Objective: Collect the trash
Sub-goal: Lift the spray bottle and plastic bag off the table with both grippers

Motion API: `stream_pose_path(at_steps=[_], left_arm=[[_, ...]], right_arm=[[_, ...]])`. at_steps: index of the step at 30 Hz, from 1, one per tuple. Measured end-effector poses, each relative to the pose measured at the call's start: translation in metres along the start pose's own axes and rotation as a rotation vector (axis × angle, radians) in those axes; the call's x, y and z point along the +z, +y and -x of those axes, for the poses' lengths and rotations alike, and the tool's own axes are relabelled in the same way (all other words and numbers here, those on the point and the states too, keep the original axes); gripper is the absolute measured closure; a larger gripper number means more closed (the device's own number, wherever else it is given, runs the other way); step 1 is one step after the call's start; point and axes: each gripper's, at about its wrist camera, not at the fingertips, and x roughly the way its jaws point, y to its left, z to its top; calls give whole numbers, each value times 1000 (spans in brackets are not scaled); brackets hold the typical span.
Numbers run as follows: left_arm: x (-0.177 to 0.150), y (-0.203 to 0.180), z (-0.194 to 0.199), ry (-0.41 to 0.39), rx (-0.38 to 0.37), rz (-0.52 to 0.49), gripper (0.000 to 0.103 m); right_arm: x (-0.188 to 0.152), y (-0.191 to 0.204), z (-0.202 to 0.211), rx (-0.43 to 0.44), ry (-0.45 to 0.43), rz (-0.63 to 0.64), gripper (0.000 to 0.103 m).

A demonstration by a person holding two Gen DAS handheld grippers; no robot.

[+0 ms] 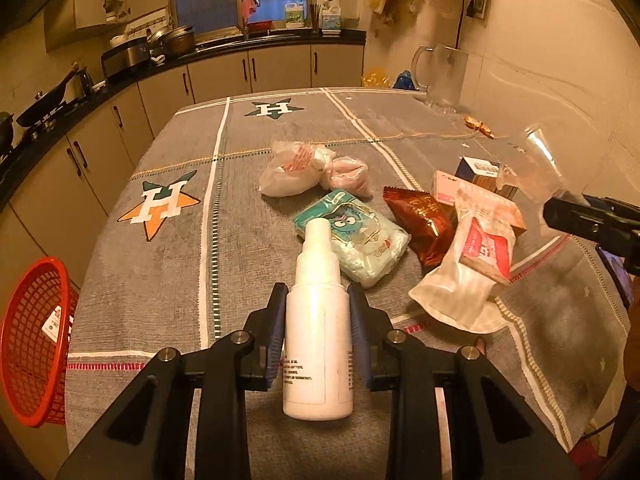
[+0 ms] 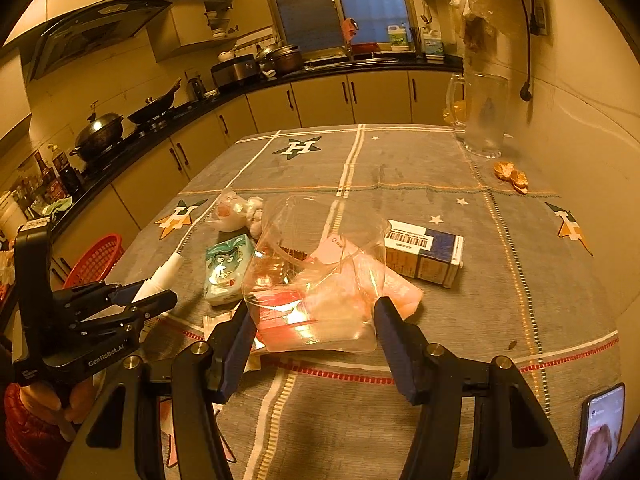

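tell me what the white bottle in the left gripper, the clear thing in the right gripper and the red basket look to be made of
White bottle: likely plastic, smooth and slightly glossy, with a soft sheen down its side and a moulded spray cap.
Clear container: probably thin transparent plastic; items show through it and its walls catch bright glare.
Red basket: looks like moulded plastic, an open lattice mesh in one uniform red.

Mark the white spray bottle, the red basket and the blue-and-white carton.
white spray bottle (image 1: 318, 344), left wrist view, on its body between the pads.
red basket (image 1: 34, 344), left wrist view, on its mesh wall.
blue-and-white carton (image 2: 426, 254), right wrist view, on its side face.
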Motion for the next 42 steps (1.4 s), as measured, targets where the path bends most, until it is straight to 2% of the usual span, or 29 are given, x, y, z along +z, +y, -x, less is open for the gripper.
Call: stream_pose_path(at_steps=[42], left_arm=[[-4,4,16,-25,-5,14,74]], right_arm=[[2,19,-7,23,9,42,39]])
